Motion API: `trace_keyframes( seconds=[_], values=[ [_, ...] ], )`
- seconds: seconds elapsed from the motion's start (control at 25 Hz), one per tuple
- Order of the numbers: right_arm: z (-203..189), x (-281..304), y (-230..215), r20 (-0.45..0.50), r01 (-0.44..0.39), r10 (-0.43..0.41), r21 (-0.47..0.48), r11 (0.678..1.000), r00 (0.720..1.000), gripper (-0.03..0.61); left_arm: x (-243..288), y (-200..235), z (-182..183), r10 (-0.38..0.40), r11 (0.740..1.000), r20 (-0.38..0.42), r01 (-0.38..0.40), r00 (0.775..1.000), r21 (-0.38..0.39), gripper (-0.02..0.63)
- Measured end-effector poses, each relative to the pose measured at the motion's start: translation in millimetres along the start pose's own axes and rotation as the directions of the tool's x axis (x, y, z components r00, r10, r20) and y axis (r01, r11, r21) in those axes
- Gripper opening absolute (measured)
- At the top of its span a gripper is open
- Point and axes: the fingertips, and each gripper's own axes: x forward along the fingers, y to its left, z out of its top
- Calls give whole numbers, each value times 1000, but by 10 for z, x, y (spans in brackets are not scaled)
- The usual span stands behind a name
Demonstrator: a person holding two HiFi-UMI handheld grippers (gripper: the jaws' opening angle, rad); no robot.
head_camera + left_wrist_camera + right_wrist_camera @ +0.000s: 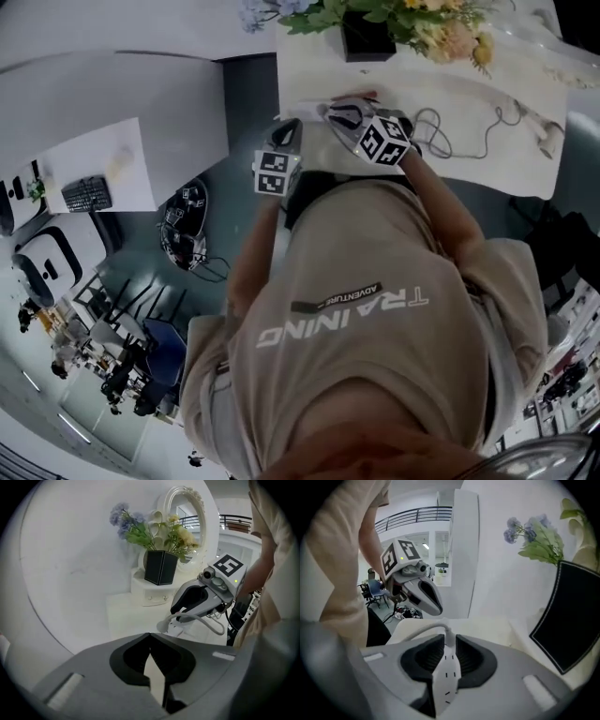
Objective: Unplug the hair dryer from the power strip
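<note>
Hair dryer [548,136] is, best I can tell, the small white shape way over at the right end of the table [469,173] in the head view. It's too tiny to make out properly, and it's well apart from both grippers.

The power strip [446,672] is easier. It's a slim white bar with pairs of little dark slots, and the right gripper [449,643] has its fingers pinching it from both sides, with the strip running lengthwise between the pads. A white cord [423,629] leaves the strip's far end and curves off to the left over the table. None of the views lets me tell whether the dryer's plug is in the strip.

The left gripper [150,639] has its fingers pressed together at the tips with nothing between them; only a sliver of pale table shows through behind the tips. In the head view it sits just left of the right gripper, near the table's front edge. From the right gripper view it looks to be up off the surface.

At the back of the table there's a black square vase [160,566] with purple and yellow flowers [140,529], and an oval mirror [190,513] in a white frame just behind it. The person is in a beige T-shirt [375,309].
</note>
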Motion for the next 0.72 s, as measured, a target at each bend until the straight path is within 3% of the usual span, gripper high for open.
trace_keyframes(
  seconds=[0.28,0.44,0.72],
  values=[
    [140,201,87,-52,-49,42,-126,991,998,83,222,97,-138,-100,992,-128,108,987,57,6],
    [158,311,85,-61,-63,52,-185,981,997,84,218,148,-112,-145,985,-140,156,979,73,6],
    [204,330,39,-30,-51,49,-86,995,998,74,229,144,-110,-207,973,-190,222,960,63,5]
  ],
)
